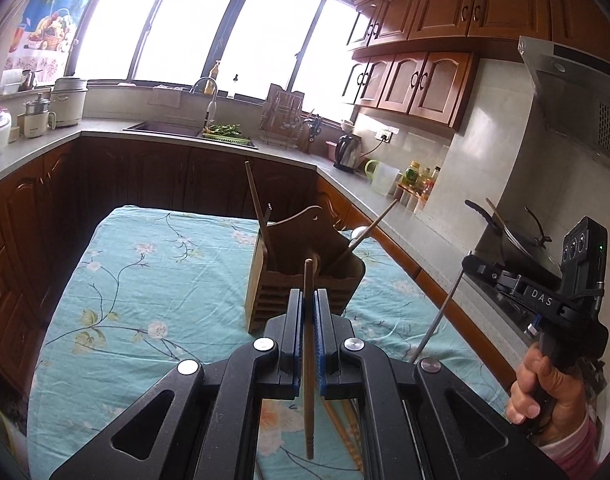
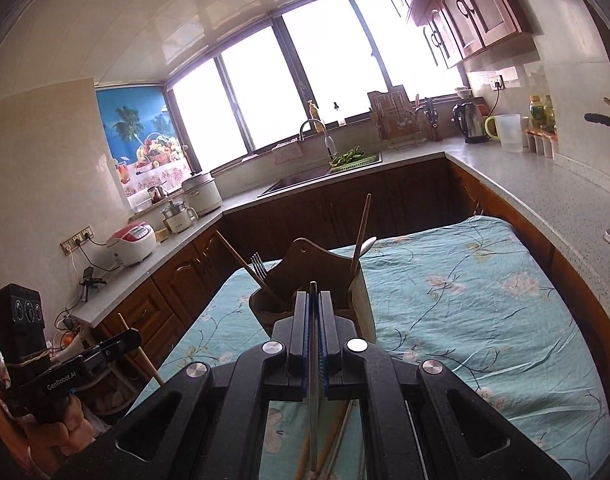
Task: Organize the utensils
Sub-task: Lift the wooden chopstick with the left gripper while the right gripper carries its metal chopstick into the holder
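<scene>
A wooden utensil holder stands on the flowered teal cloth, with wooden chopsticks, a fork and a spoon sticking out of it. My left gripper is shut on a wooden chopstick, held upright just in front of the holder. In the right wrist view the left gripper shows at the lower left. My right gripper is shut on a thin metal utensil. In the left wrist view the right gripper and the metal utensil are at the right.
More chopsticks lie on the cloth under the grippers. Grey counters ring the table, with a sink, a kettle, cookers and bottles. A stove with a lidded pan is at the right.
</scene>
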The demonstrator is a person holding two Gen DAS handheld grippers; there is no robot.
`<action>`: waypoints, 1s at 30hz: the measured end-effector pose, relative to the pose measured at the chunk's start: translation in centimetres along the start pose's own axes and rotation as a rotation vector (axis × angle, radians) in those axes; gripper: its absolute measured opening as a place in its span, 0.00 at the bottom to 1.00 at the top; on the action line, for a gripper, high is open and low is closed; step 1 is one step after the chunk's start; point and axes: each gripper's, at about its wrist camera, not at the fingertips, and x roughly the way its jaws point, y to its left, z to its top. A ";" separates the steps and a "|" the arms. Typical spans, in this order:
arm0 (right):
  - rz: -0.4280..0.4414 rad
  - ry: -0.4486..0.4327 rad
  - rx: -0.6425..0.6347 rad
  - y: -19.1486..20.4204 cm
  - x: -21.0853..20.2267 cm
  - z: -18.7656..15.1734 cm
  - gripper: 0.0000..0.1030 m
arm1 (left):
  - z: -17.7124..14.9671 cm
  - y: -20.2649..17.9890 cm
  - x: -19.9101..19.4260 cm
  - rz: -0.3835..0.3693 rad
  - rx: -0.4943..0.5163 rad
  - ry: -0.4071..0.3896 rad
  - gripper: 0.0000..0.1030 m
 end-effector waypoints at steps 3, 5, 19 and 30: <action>-0.001 -0.011 -0.006 0.1 0.2 0.4 0.04 | 0.4 0.2 0.0 -0.002 -0.003 -0.019 0.03; -0.002 -0.025 -0.008 0.2 0.3 0.7 0.04 | 0.7 0.3 0.0 -0.005 -0.008 -0.044 0.03; -0.015 -0.170 0.004 0.1 1.2 5.5 0.04 | 5.0 1.8 0.9 0.006 -0.009 -0.216 0.03; -0.035 -0.283 0.027 -0.9 3.2 9.1 0.04 | 6.3 3.3 4.1 0.005 -0.034 -0.314 0.03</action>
